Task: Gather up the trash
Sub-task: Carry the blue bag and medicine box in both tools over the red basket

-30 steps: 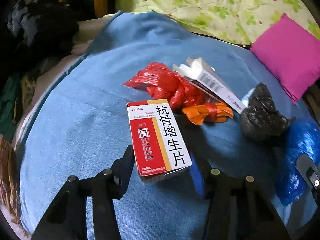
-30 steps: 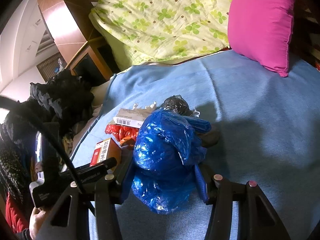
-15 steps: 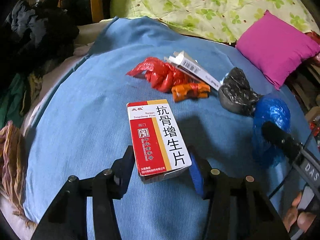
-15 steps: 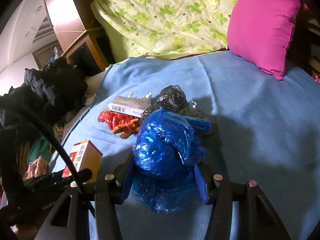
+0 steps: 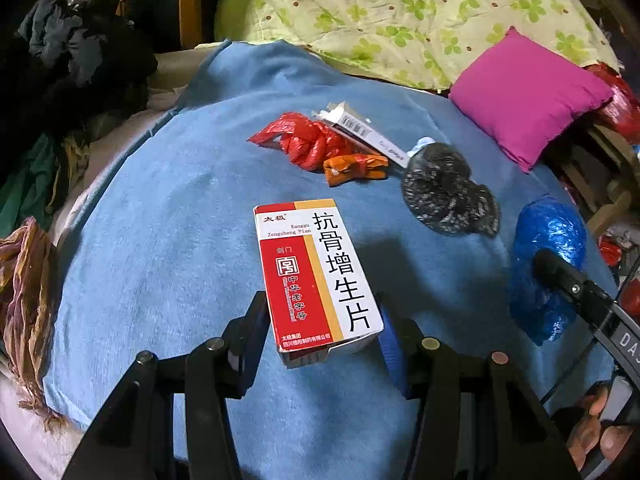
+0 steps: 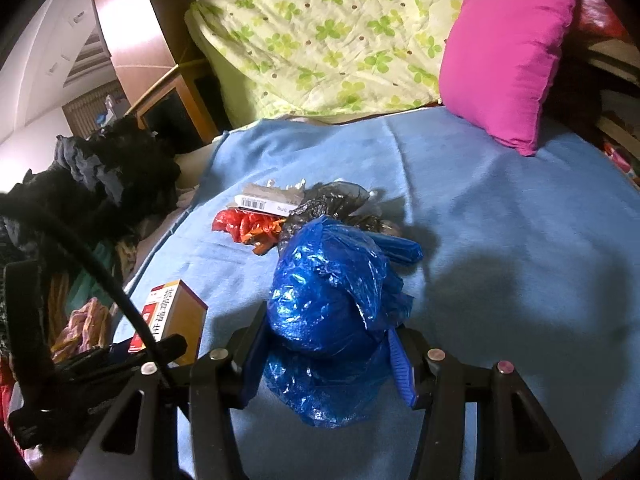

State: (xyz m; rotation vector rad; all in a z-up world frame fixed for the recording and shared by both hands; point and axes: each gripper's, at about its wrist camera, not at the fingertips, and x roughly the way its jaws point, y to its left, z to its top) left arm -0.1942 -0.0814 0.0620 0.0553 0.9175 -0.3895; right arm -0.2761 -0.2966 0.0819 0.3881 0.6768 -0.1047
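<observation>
My left gripper (image 5: 322,332) is shut on a red and white medicine box (image 5: 316,276), held above the blue blanket (image 5: 168,248). My right gripper (image 6: 326,344) is shut on a crumpled blue plastic bag (image 6: 332,300), which also shows in the left wrist view (image 5: 548,264). The box shows at the lower left of the right wrist view (image 6: 172,316). Further back on the blanket lie a red plastic bag (image 5: 304,140), an orange wrapper (image 5: 356,168), a white carton (image 5: 360,132) and a black plastic bag (image 5: 444,188).
A pink pillow (image 5: 528,96) lies at the blanket's right rear, before a green floral quilt (image 5: 400,12). Dark clothes (image 5: 80,60) are piled at the left, with a wooden cabinet (image 5: 160,4) behind. A brown scarf (image 5: 28,292) hangs off the left edge.
Both grippers have drawn back and up from the trash pile, each keeping its load. The pile now looks smaller and farther away.
</observation>
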